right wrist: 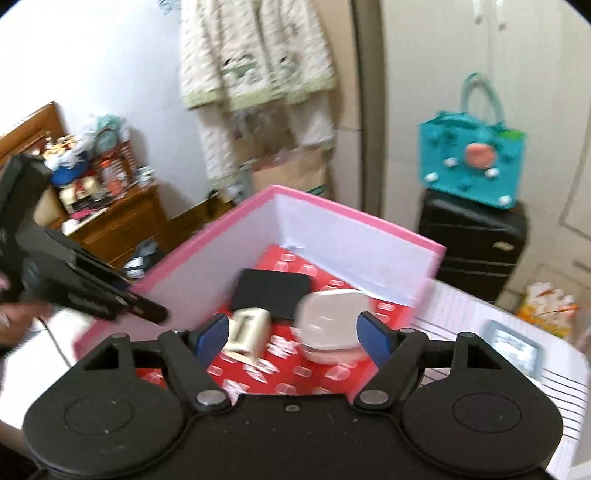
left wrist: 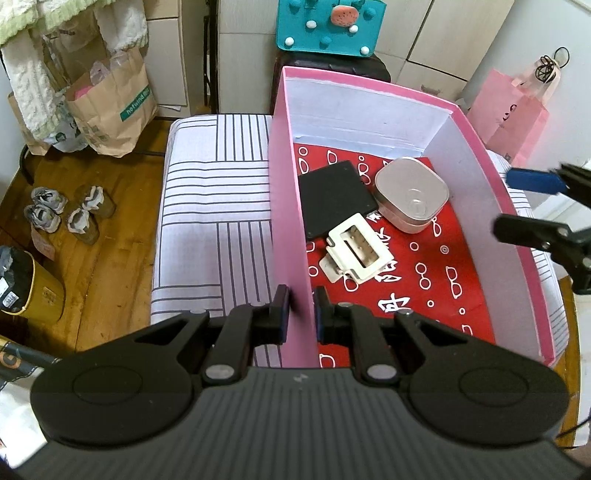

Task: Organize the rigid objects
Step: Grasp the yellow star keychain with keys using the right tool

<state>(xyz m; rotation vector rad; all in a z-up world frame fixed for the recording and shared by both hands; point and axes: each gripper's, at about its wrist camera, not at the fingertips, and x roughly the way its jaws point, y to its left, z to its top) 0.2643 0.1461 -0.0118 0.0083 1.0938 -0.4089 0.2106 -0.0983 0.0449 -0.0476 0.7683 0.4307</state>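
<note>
Bedroom setting: striped bedding (left wrist: 214, 206) carries a pink box (left wrist: 288, 206) at centre frame; wooden floor and paper bags lie at the left of the left wrist view, a teal felt bag (left wrist: 328, 26) on a dark suitcase at upper centre.

Item 1, pink box. Open-topped cardboard, white inside, red patterned paper on its floor. Likely light and somewhat flexible at the walls; best held by a wall edge, as it is now.

Item 2, black flat case (left wrist: 338, 199), lying in the box toward its far left. Appears stiff and thin; a grip across the short edges would suit.

Item 3, rounded metal tin (left wrist: 412, 194), right of the case and touching it. Smooth, probably slippery; take across the flat sides, not the rounded corners.

Item 4, white plastic clip-like part (left wrist: 356, 253), in front of the case, partly overlapping it. Light, rigid, with open slots that offer purchase.

Item 5, small framed grey object (right wrist: 511, 349), on the bedding outside the box at right of the right wrist view; blurred, identity unclear.

Left claw (left wrist: 301, 308): pinched tight on the box's near-left wall, one pad outside, one inside.

Right claw (right wrist: 295, 338): spread wide, empty, above the box interior.
</note>
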